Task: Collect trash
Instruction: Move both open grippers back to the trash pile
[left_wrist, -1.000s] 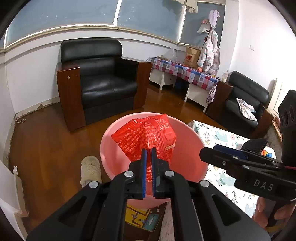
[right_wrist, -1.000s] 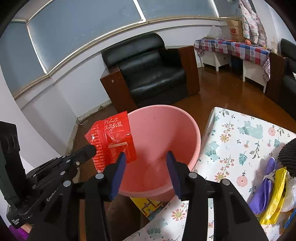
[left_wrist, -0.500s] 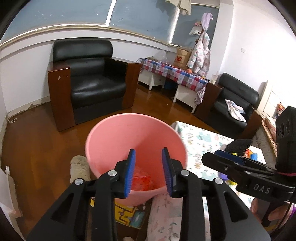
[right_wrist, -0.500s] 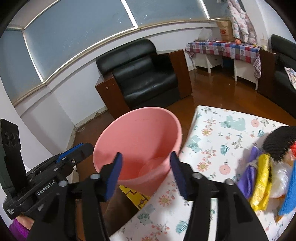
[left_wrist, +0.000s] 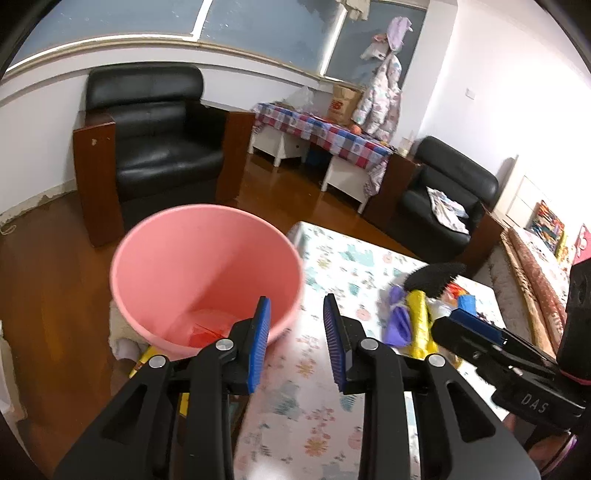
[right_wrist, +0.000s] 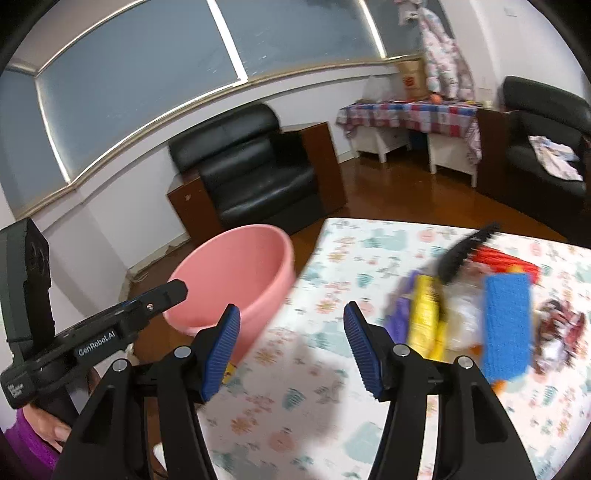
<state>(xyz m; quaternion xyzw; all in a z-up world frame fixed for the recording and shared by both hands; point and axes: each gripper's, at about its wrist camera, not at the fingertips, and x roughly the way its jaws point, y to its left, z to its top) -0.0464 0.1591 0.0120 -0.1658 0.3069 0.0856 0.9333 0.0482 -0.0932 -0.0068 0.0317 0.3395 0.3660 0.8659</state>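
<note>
A pink bin (left_wrist: 207, 273) stands on the floor at the table's left edge, with a red wrapper (left_wrist: 201, 334) lying in its bottom. My left gripper (left_wrist: 295, 314) is open and empty over the bin's right rim. My right gripper (right_wrist: 291, 328) is open and empty above the flowered tablecloth (right_wrist: 332, 387), right of the bin (right_wrist: 236, 280). A trash pile lies on the table: a purple wrapper (left_wrist: 397, 325), a yellow wrapper (right_wrist: 424, 317), a blue packet (right_wrist: 508, 325), a black fan-shaped piece (right_wrist: 461, 254) and red wrappers (right_wrist: 509, 260).
A black armchair (left_wrist: 159, 140) stands behind the bin. A second black armchair (left_wrist: 447, 195) and a low bench with a checked cloth (left_wrist: 321, 129) are at the back right. A board book (left_wrist: 147, 360) lies on the wooden floor under the bin.
My left gripper opened and dropped the red wrapper into the bin. Both grippers have since swung right, toward the trash pile on the table.
</note>
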